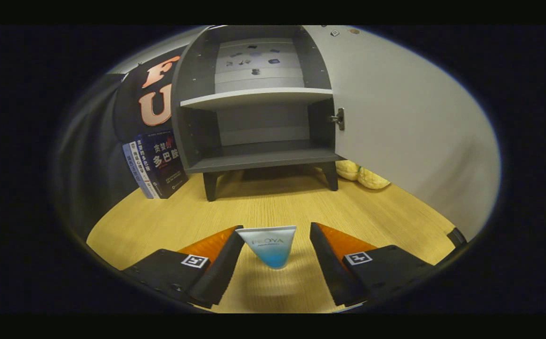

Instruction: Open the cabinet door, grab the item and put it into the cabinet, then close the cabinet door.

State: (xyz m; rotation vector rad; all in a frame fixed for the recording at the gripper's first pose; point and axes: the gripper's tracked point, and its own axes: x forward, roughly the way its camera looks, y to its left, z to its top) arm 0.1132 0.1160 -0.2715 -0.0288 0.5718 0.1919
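Gripper (275,235) spread wide, both fingers clear of anything, and the tube (271,245) stands right in the gap between them. It looks closer to my left finger, maybe brushing its tip, though I can't say for sure; the right finger has open air beside it. Nothing is held yet.

So the step in hand, as I read it, is the grab. I want to nudge slightly left so the tube sits centred, then push forward a touch so the pads meet its body rather than the flat crimped top edge. It's a soft tube balanced on its cap end, so I'd close slowly and evenly; a one-sided push would likely tip it over on the table (273,202).

Beyond the fingers, the cabinet (258,94) stands on its short legs with the door (404,117) swung wide to the right, hinge showing at the frame. The lower shelf (263,157) is bare and looks the easiest target, straight ahead. Books (157,165) lean beside the cabinet on the left, and something yellow and lumpy (362,175) lies behind the door on the right. Once lifted, I'd keep low and go straight in.
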